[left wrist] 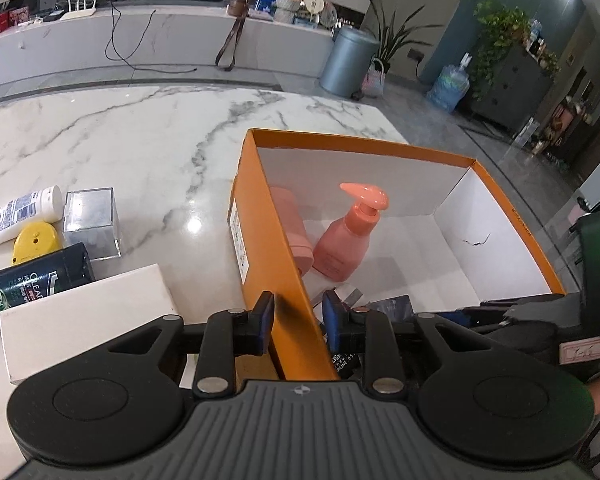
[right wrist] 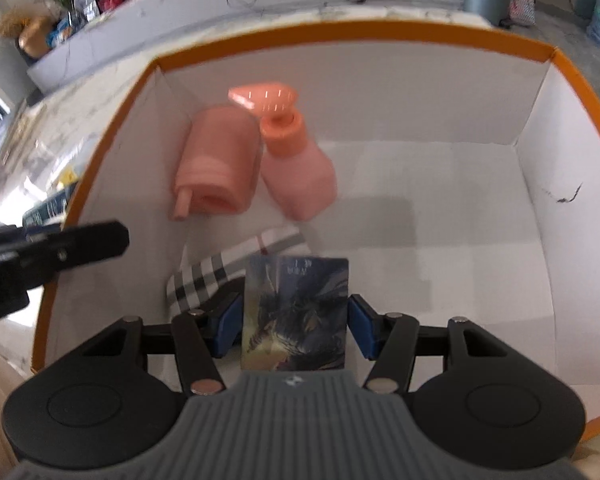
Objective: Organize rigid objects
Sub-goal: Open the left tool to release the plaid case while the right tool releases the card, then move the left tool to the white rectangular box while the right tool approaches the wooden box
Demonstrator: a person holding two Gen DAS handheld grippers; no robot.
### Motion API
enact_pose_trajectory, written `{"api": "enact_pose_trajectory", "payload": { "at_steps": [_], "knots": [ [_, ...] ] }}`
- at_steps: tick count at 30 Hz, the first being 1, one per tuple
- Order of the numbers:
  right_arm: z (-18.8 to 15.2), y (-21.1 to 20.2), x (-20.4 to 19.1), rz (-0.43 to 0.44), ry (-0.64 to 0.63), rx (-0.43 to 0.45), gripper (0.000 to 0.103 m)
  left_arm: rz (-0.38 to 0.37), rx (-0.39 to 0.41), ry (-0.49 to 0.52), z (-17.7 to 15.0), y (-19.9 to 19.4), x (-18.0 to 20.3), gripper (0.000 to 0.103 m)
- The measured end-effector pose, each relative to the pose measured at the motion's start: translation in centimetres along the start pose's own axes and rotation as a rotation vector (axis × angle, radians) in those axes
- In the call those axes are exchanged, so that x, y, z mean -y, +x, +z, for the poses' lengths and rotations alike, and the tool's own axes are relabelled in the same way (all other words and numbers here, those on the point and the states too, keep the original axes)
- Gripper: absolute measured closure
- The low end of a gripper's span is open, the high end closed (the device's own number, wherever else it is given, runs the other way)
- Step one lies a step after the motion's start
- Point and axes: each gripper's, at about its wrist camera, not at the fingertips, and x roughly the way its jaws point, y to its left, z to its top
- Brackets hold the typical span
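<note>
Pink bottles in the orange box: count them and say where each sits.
2. The pump bottle stands near the far-left corner of the orange box; the capped bottle lies beside it against the left wall. Others may be hidden behind the grippers.

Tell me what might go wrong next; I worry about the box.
The left claw pinches the wall of the orange cardboard box; pulling could tip or drag it. The right claw holds a dark illustrated card pack near the upright pink pump bottle; a nudge might topple it.

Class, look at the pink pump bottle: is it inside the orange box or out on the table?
Inside. The pink pump bottle stands within the orange box's white walls.
</note>
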Motion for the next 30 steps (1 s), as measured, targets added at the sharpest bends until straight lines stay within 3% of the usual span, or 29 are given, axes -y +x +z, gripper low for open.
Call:
{"api": "enact_pose_trajectory", "payload": {
  "at_steps": [5,12,18,24,30],
  "knots": [
    [-0.8,-1.1,-0.5,-0.032,-0.022,0.089,0.042,-0.021,0.042,-0.007,-0.2,-0.9,-0.2,0.073],
    [-0.7,-2.1,-0.8,-0.070,-0.022,0.202,0.022,-0.051,0.106,-0.014,-0.4,-2.0,0.0,0.073],
    [-1.0,-3.4,-0.2,-0.062,0.028,0.298,0.021,-0.038,0.139,-0.012,-0.3,-3.1,-0.2,0.073],
    [-1.1,-4.5,-1.4,-0.049,-0.032,0.388,0.026,0.007,0.160,-0.029,0.1,-5.1,-1.8,0.073],
    [-0.2,-5.3,-3.2,0.014,-0.060,0.410,0.033,0.065,0.183,-0.048,0.6,-7.6,-4.5,0.072]
  ]
}}
